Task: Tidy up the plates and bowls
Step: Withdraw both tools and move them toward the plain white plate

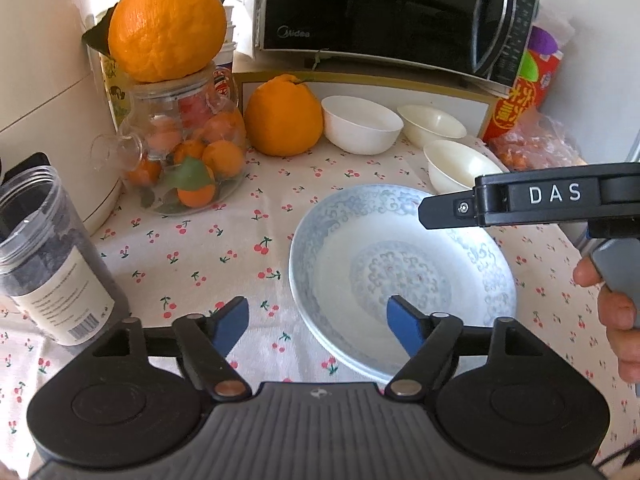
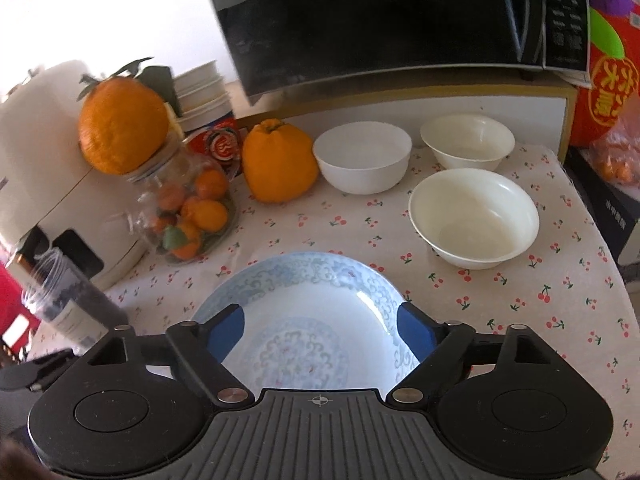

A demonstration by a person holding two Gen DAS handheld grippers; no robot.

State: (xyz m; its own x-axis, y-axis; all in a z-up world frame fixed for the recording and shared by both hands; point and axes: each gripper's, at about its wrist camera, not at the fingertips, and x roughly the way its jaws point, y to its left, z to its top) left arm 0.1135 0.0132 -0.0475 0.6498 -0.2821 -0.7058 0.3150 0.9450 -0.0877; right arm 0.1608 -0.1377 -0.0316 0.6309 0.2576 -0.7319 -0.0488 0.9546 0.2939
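A blue-patterned plate point(image 1: 404, 276) lies on the cherry-print tablecloth; it also shows in the right wrist view point(image 2: 308, 320). Three white bowls stand behind it: one at the back middle point(image 2: 362, 156), one at the back right point(image 2: 467, 140), one nearer on the right point(image 2: 474, 216). My left gripper point(image 1: 318, 322) is open, its right finger over the plate's near left rim. My right gripper point(image 2: 320, 330) is open above the plate, empty; its black body reaches in from the right in the left wrist view point(image 1: 528, 200).
A glass jar of small oranges point(image 1: 184, 152) with a big orange point(image 1: 168, 24) on top stands at left. Another big orange point(image 1: 284, 116) sits beside the bowls. A dark-filled plastic jar point(image 1: 52, 256) stands near left. A microwave point(image 1: 396, 12) sits on a shelf behind.
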